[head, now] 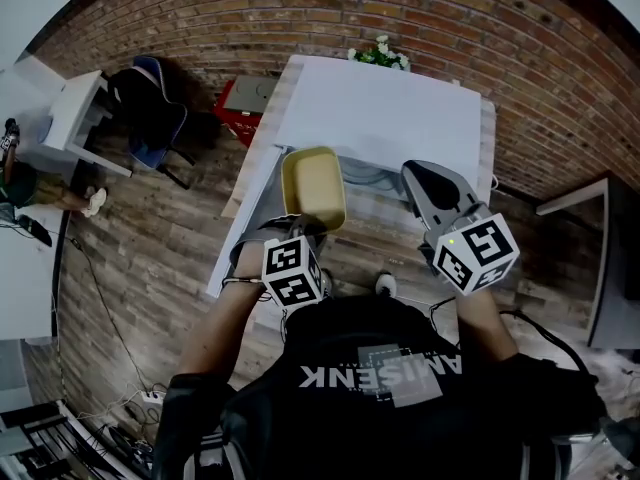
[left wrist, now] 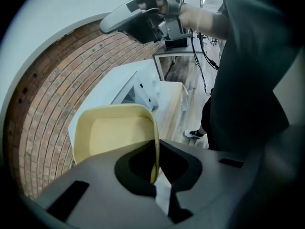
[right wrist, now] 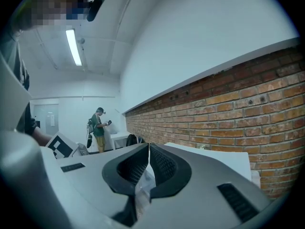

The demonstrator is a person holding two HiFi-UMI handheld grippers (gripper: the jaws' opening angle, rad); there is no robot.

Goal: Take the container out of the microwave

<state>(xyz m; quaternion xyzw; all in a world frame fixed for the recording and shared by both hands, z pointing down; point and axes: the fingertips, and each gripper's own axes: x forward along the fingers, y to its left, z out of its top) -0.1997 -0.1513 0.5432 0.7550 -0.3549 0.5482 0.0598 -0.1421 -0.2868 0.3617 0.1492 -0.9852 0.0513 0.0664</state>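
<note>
left gripper (left wrist: 155,149): jaws were shut on the right side wall of the yellow container (left wrist: 114,135), with the wall edge-on between the pads. the rest of the container stuck out to the left of the jaws, open side towards the camera. it was out of the white microwave (left wrist: 127,90), which sat past the jaws on the counter (left wrist: 174,111). in the head view the container was just ahead of the left jaws, in front of the microwave's front face and over the counter's near edge.

right gripper (right wrist: 147,149): jaws were together with nothing between them. they pointed roughly level at the brick wall (right wrist: 228,113). the microwave's white top lay low and to the right of those jaws. far off to their left a person (right wrist: 98,128) stood by a white table. in the head view the right jaws were to the right of the container and apart from it, over the front right of the microwave. a small plant (head: 380,53) sat at the microwave's far edge, well beyond both sets of jaws.
</note>
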